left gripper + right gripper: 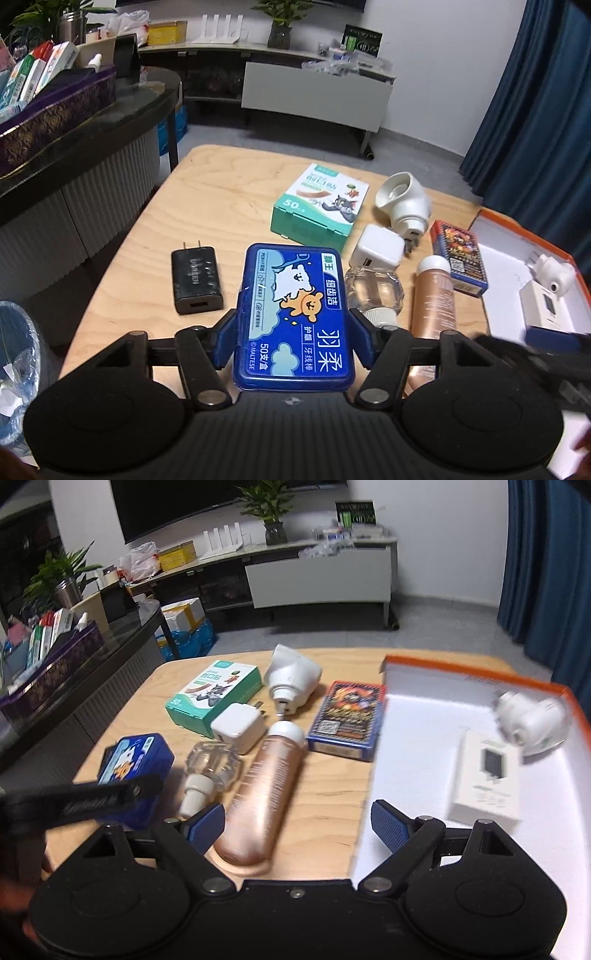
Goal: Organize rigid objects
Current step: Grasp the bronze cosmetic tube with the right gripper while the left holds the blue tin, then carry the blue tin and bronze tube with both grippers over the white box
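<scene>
Left gripper (291, 332) clamped on blue rectangular plastic floss-pick case (294, 317), raised above light wooden table (207, 206); right gripper (297, 825) spread wide, holding nothing, straddling edge of orange-rimmed white cardboard box (413, 738); copper-coloured tube with white cap (266, 797) just beside its left finger.

**Surroundings: non-task items noted**

Dark counter (110, 122) at left carries a purple patterned box (55, 110) of packets; low TV cabinet (317, 572) behind holds a potted plant (271, 513); blue curtain (546, 110) hangs right.
</scene>
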The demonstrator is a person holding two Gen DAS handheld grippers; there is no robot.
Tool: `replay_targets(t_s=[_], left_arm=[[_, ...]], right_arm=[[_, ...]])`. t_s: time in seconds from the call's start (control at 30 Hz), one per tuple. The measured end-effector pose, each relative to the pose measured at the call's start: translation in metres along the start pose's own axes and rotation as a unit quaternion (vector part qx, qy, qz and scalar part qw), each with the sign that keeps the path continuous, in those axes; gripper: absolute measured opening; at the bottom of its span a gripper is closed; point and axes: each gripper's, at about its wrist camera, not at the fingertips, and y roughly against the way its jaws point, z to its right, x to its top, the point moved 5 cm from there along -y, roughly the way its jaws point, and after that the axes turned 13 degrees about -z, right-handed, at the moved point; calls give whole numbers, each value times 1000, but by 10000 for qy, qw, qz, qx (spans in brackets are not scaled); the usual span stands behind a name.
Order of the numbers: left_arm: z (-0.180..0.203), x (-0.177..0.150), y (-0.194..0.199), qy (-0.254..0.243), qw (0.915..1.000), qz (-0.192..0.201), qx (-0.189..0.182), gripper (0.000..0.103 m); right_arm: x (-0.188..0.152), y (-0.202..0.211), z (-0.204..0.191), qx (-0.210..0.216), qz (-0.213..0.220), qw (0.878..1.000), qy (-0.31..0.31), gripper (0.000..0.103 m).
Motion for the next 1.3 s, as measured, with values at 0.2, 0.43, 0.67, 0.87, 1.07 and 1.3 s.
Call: replay_targets(t_s=[0.2, 0.43, 0.67, 0.87, 1.07, 1.3], left_arm=[[-5, -3, 7, 47, 10000, 44, -64, 63], [-8, -5, 8, 110, 9999, 26, -124, 63], [0, -6, 16, 12, 9997, 111, -221, 62], [23, -12, 20, -203, 9989, 122, -402, 62], [41, -17, 25, -326, 9979, 106, -555, 62], [75, -24, 31, -611, 9947, 63, -829, 62]], right_arm=[[19, -38, -11, -215, -220, 9994, -162, 85], [22, -56, -29, -499, -126, 9986, 115, 49], [11, -27, -21, -355, 119, 9992, 99, 48], [5, 15, -7, -323, 483, 9982, 118, 47], [-8, 49, 6, -264, 777, 9966, 50, 47], [-20, 83, 32, -478, 1100, 9927, -155, 47]])
